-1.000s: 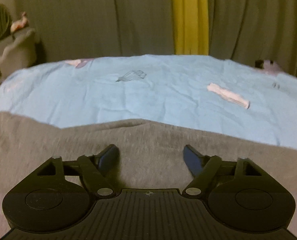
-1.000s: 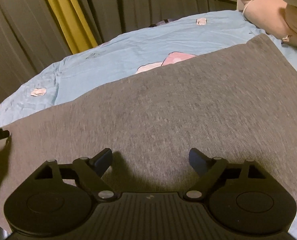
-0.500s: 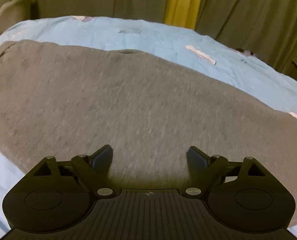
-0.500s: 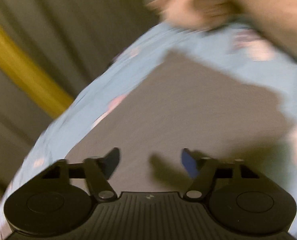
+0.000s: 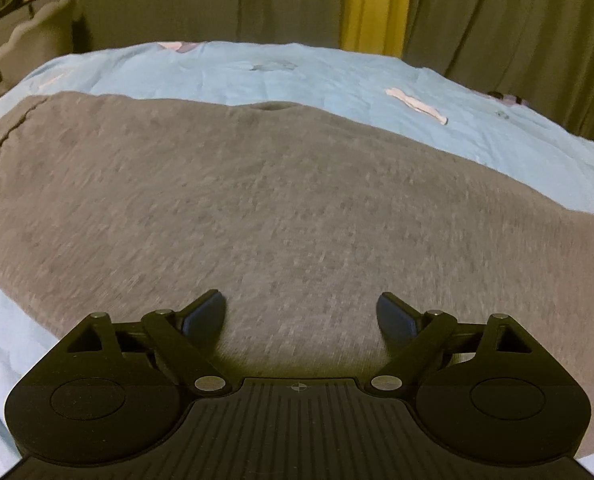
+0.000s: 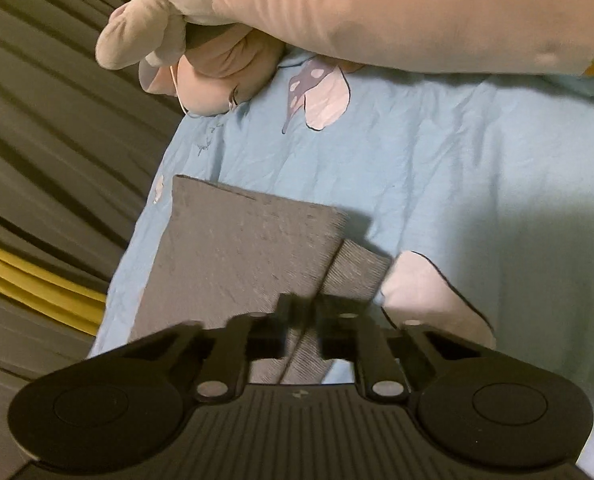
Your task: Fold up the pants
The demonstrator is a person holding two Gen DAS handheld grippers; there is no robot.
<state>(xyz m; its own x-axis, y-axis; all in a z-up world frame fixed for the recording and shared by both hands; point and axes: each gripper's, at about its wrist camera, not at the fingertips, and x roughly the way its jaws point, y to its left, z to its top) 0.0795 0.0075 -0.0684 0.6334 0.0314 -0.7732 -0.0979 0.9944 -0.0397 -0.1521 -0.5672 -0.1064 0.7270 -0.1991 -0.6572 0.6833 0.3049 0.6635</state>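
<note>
**Right gripper pinches pants edge, left gripper spread above the cloth**

Grey pants (image 5: pixel 281 208) lie flat on a light blue bedsheet (image 5: pixel 337 76), filling most of the left wrist view; a stitched seam runs down the far-left end of the fabric. In the right wrist view the pants (image 6: pixel 241 256) show as a folded grey panel with a ribbed band along its right side, lying on the same sheet (image 6: pixel 457 168).

Right gripper (image 6: pixel 303 308): jaws have just been closing and are now pressed together on the ribbed edge of the pants, grey cloth running between the fingers back toward the gripper body. View is rolled to one side, so the bed edge runs diagonally.

Left gripper (image 5: pixel 301 312): jaws spread wide, fingers (image 5: pixel 207 312) over the grey fabric, nothing clamped between them. Whether the tips touch the cloth cannot be told.

Sheet has pale pink and lilac prints: a bone-like shape (image 5: pixel 417 106) beyond the pants, a spotted petal-like shape (image 6: pixel 317 96) and a pink patch (image 6: pixel 429 296) just beside the right gripper. Pink plush toy (image 6: pixel 337 12) fills the top of the right view, resting on the sheet well beyond the pants. Grey curtains (image 5: pixel 177 0) hang behind the bed with a yellow curtain strip (image 5: pixel 373 4) between them. A grey cushion-like shape (image 5: pixel 41 36) sits at the far left of the left view.
</note>
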